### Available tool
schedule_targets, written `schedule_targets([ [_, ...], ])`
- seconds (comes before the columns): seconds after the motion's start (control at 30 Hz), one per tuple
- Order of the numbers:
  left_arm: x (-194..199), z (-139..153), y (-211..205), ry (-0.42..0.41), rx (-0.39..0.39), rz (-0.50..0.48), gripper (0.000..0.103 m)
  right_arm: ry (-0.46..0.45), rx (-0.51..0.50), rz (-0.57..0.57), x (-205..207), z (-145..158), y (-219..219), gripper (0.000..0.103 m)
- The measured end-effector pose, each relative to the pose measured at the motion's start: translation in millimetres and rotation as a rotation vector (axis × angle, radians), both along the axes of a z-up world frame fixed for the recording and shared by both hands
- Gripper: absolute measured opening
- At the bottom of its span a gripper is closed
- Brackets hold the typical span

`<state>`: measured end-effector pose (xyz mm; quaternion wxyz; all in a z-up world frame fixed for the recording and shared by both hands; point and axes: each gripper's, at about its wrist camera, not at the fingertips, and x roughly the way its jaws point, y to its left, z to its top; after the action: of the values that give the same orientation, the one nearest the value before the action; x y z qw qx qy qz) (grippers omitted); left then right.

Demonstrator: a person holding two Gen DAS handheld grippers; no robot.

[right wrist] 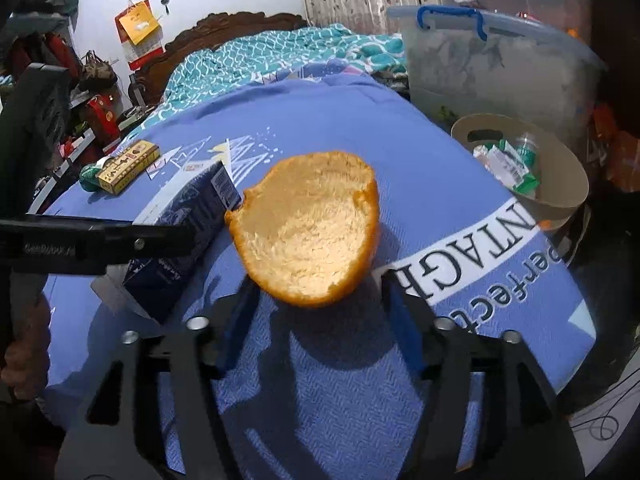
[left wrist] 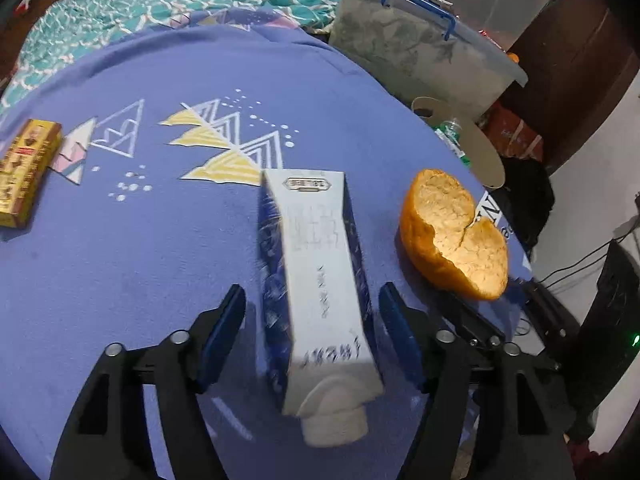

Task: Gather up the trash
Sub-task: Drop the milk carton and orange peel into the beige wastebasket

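A blue-and-white carton [left wrist: 320, 280] lies on the blue cloth between the open fingers of my left gripper [left wrist: 312, 312], with gaps on both sides. It also shows in the right wrist view [right wrist: 180, 232]. An orange peel half [right wrist: 308, 228] lies cup-up just ahead of my open right gripper [right wrist: 316, 304], not between its fingers; it also shows in the left wrist view [left wrist: 456, 236]. A yellow box [left wrist: 24, 172] lies at the far left; it also shows in the right wrist view [right wrist: 128, 166], beside a green ball [right wrist: 89, 178]. A tan paper bucket [right wrist: 560, 184] at the right holds wrappers.
A clear plastic storage bin [right wrist: 480, 72] with a blue latch stands behind the bucket. A teal patterned blanket [right wrist: 280, 52] lies at the back. The cloth-covered surface [left wrist: 160, 260] drops off at the right, with cables and dark items [left wrist: 600, 280] below.
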<state>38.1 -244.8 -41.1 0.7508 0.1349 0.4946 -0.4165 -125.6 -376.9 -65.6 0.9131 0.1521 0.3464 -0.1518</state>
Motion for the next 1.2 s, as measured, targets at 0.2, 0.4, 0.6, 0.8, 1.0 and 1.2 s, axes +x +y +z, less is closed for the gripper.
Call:
schedule_targets([
  [0.2,-13,-4,2,-0.061,0.047,-0.018,0.068,-0.029,0.025,0.054,14,1,-2,0.069],
  [0.4,-10,-5,-20,-0.042,0.045,-0.069,0.051,-0.090,0.027,0.024,3,4,-16,0.033],
  [0.6,-12,-1,-86,-0.015,0.012,-0.157,0.051,-0.136,0.009,-0.139,-19,10,-68,0.032],
  [0.8,-30,6,-180,-0.023,-0.020,-0.310,0.051,-0.170,-0.005,-0.307,-35,22,-147,0.032],
  [1.0,-36,5,-273,-0.049,-0.015,-0.396,0.051,-0.164,0.055,-0.432,-39,20,-227,0.032],
  [1.2,-34,-3,-336,-0.127,0.011,-0.382,0.071,-0.135,0.174,-0.496,-34,-1,-275,0.052],
])
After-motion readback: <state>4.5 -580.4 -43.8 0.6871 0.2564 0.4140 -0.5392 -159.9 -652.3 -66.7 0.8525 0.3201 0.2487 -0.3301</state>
